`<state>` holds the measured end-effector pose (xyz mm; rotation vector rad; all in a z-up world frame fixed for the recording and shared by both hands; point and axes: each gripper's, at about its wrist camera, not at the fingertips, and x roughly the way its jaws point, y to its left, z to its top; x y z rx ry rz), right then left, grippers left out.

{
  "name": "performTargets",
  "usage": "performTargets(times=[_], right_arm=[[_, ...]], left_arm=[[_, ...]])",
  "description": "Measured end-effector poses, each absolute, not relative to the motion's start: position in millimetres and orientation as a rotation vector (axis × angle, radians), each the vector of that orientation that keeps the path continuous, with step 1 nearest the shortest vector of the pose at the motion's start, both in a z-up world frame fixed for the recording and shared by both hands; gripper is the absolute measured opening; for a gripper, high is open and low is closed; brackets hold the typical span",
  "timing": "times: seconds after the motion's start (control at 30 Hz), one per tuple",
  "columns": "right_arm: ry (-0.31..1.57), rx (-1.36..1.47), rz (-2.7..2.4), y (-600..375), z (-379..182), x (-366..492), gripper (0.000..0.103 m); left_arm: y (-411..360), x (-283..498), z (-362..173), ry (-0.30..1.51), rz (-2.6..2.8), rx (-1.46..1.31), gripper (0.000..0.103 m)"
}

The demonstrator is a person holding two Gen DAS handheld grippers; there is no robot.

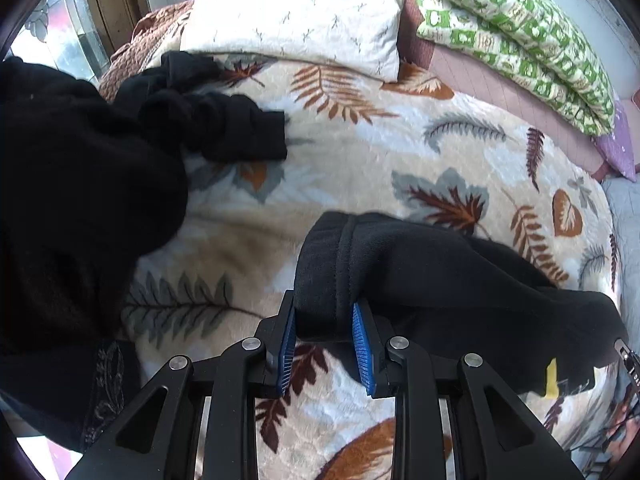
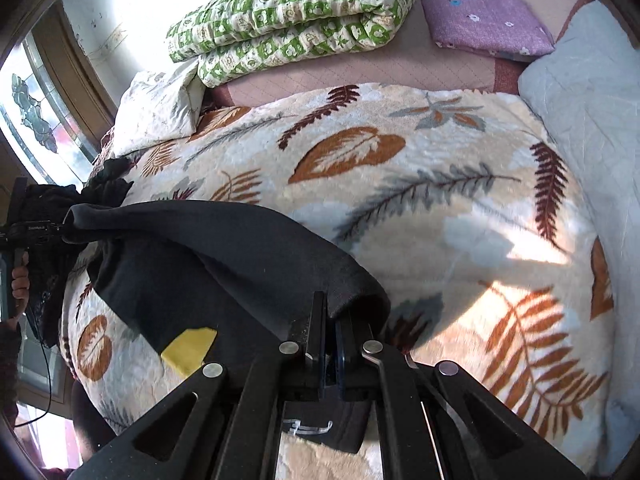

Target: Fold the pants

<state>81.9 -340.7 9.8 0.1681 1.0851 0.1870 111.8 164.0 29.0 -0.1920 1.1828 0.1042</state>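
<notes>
Black pants point(image 1: 440, 276) hang stretched between both grippers above the leaf-patterned blanket point(image 1: 340, 152). My left gripper point(image 1: 324, 316) has its blue pads point(image 1: 362, 344) closed on a thick bunched waistband edge. My right gripper point(image 2: 332, 320) is shut on the other end of the black pants point(image 2: 224, 264), fabric draped over its fingers. A yellow tag point(image 2: 188, 350) shows on the pants. The left gripper point(image 2: 36, 232) also shows at the left edge of the right wrist view.
More black clothing point(image 1: 200, 120) lies heaped at the blanket's left. A white pillow point(image 1: 304, 20), a folded green-patterned quilt point(image 2: 296, 16), a purple folded cloth point(image 2: 484, 20) and a pale blue cover point(image 2: 588, 112) lie at the bed's far side. A window point(image 2: 36, 120) is left.
</notes>
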Motion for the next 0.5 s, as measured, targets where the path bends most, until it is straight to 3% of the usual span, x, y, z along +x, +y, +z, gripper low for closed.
performTargets(times=[0.2, 0.5], right_arm=[[1.095, 0.175, 0.188, -331, -14, 33, 0.003], [1.113, 0.095, 0.136, -324, -16, -12, 0.008]], left_arm=[[181, 74, -15, 1.290, 0.092, -0.245, 0.026], [193, 64, -20, 1.314, 0.079, -0.297, 0.027]])
